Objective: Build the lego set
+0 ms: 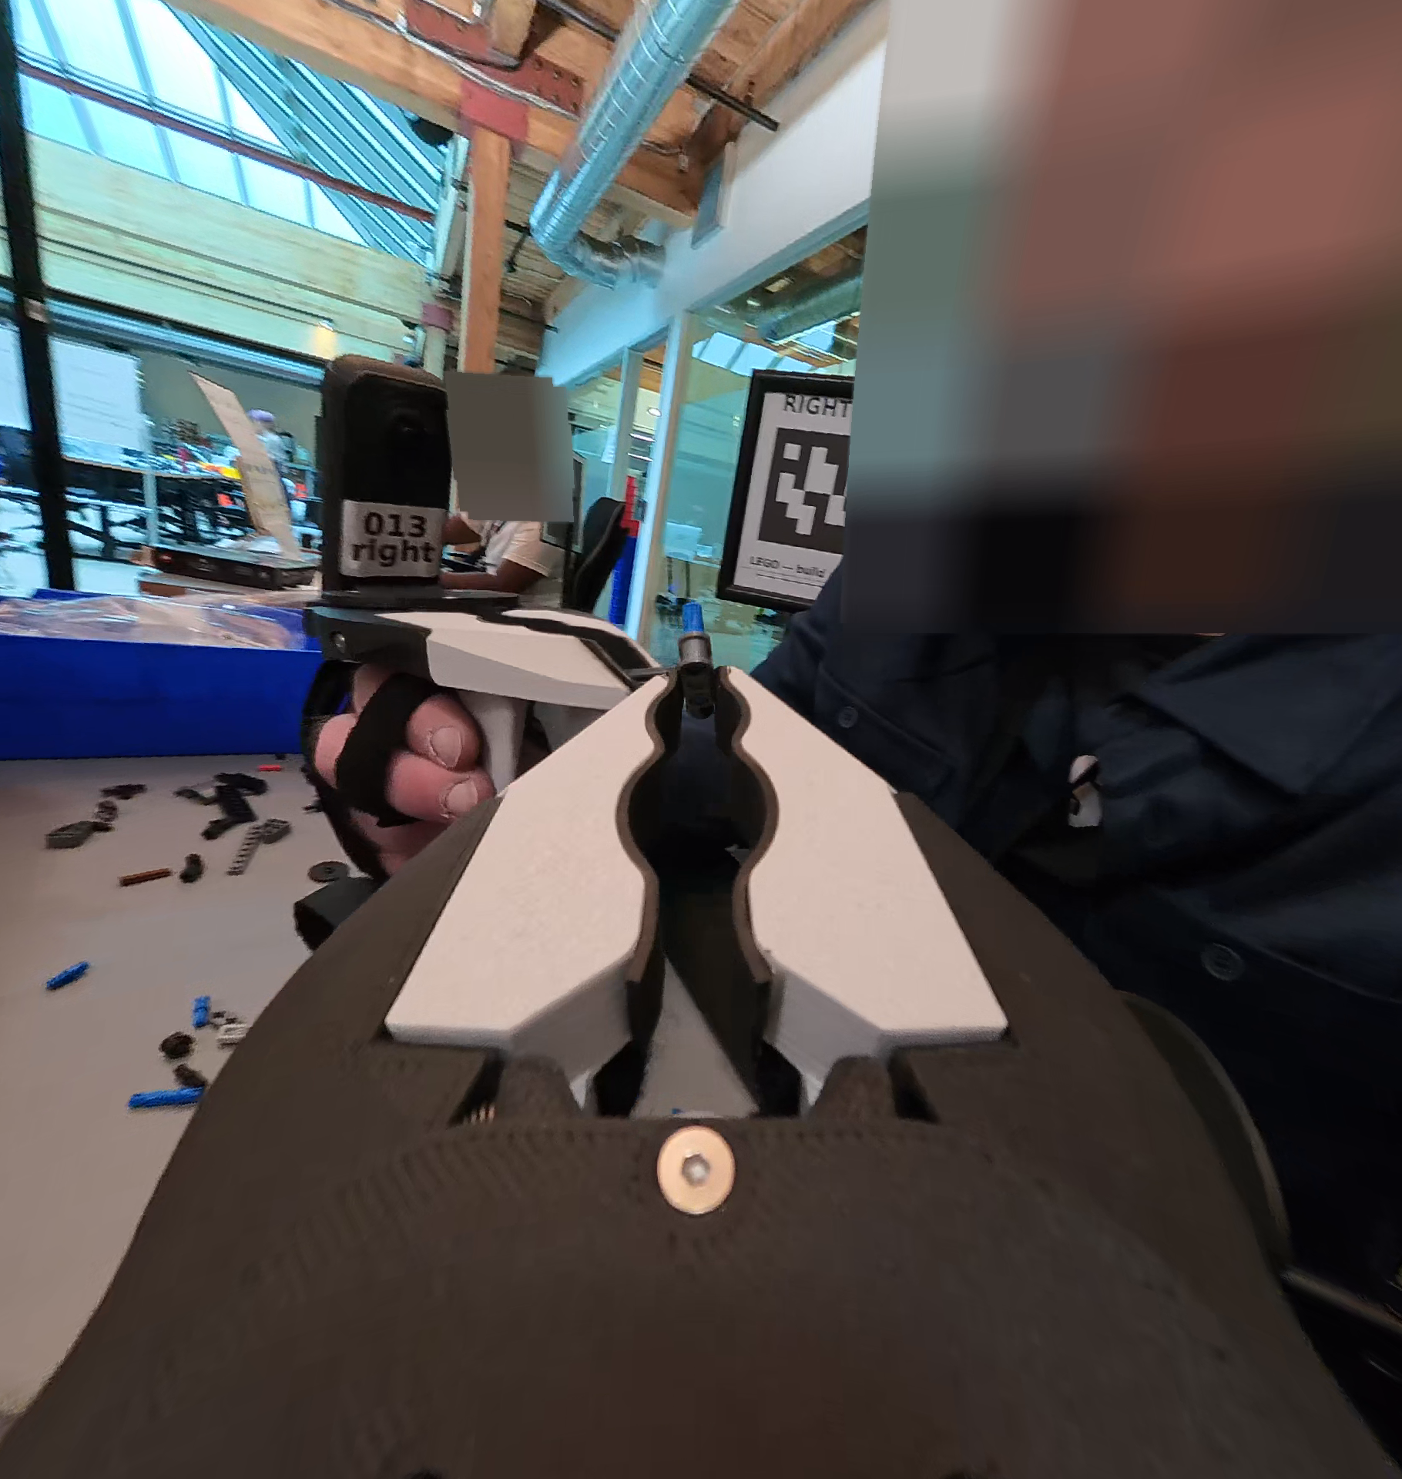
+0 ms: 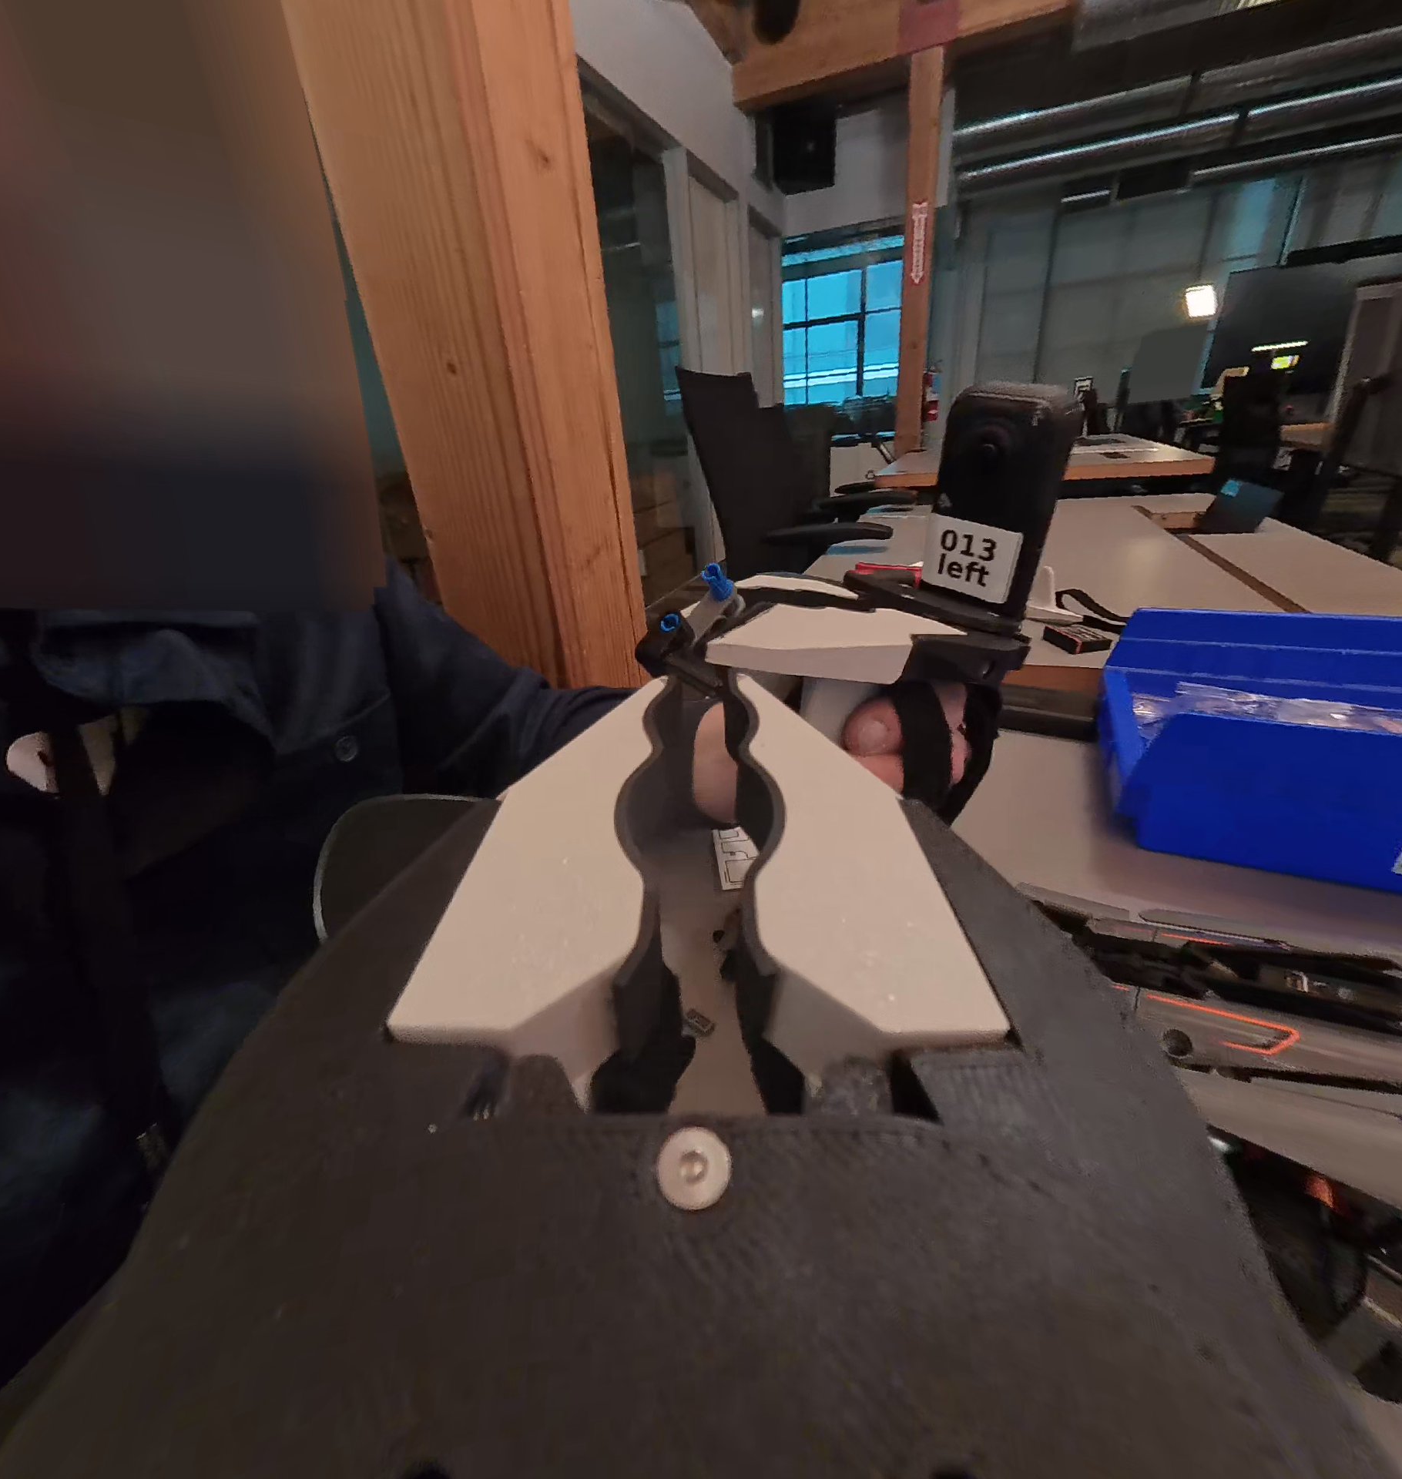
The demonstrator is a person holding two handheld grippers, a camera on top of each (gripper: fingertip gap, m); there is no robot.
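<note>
Both grippers are raised above the table and meet tip to tip in front of a person in a dark jacket [image 1: 1162, 800]. My left gripper [image 1: 696, 690] is shut on a small black and grey lego assembly [image 1: 693, 652] with a blue pin on top. In the right wrist view the same assembly [image 2: 686, 620] shows two blue pins and sits in the left gripper [image 2: 710, 632]. My right gripper [image 2: 696, 687] is closed on the assembly's black lower end. It comes in from the left in the left wrist view [image 1: 650, 679].
Loose black lego pieces [image 1: 234, 808] and blue pins [image 1: 65, 975] lie scattered on the grey table [image 1: 81, 1200]. A blue bin [image 1: 121, 680] with clear bags stands at the table's far side and also shows in the right wrist view [image 2: 1274, 736]. A wooden post [image 2: 474, 320] stands behind.
</note>
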